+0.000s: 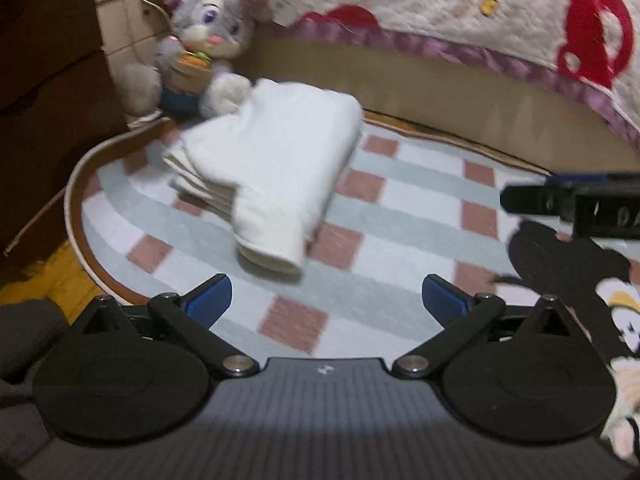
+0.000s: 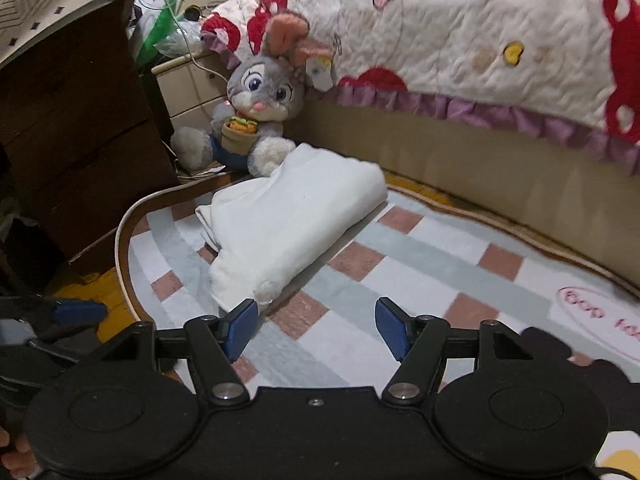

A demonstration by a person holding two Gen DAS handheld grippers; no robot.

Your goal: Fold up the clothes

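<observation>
Both tongs, left tongs and right tongs, gape empty; only the right view shows pink rug lettering.

Folded cloth on rug, ahead of my left gripper and my right gripper. Plush rabbit behind cloth, against bed. Dresser left of rug.

Indoor lighting, moderately dim; dark wooden cabinet lost in shadow. Left view motion-blurred; folded white cloth garment smeared. Fisheye bending at edges.
</observation>
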